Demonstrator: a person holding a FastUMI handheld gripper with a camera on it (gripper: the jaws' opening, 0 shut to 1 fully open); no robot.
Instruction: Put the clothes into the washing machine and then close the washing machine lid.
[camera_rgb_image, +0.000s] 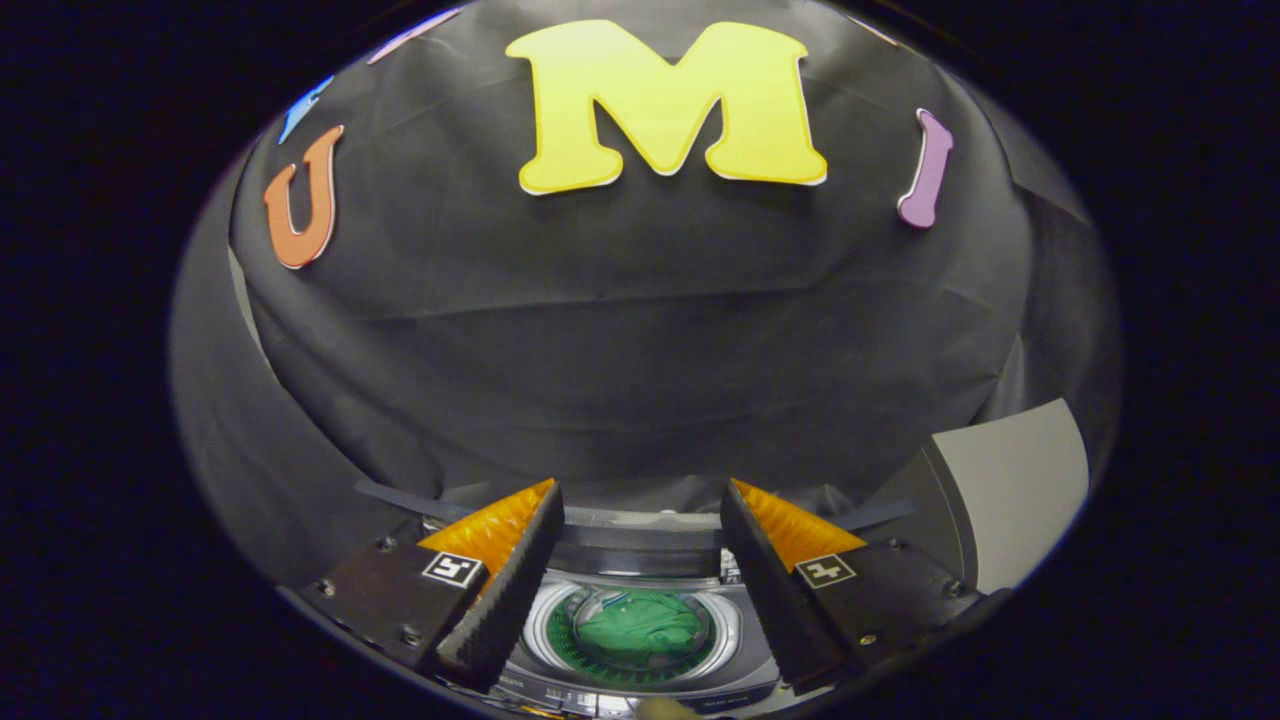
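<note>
on the left, the left finger (500, 590) of the tongs (640, 600) reaches forward, and a small square marker (452, 569) sits on its mount. the two fingers stand wide apart, so the tongs are spread and they pinch nothing.

between the fingers and below them there is the washing machine (640, 655), seen from above. it is a small top-loading machine with a grey top. its round lid (640, 625) has a clear window with a shiny ring around it, and the lid seems to lie closed over the opening, though i cannot be fully sure from this angle. through the window the green clothes (640, 625) are visible; they lie crumpled inside the drum, in the middle of the round opening. the fingers do not touch the machine; they hang above it, one on each side of the window.

behind the machine, beyond the fingertips, the black cloth wall (640, 380) of the booth rises and covers most of the background.

to the right of the window stands the right finger (780, 590), also with a square marker (825, 571) on its mount. further right, beside the machine, a grey flat panel (1010, 490) stands tilted against the black cloth; what it belongs to i cannot tell.
</note>
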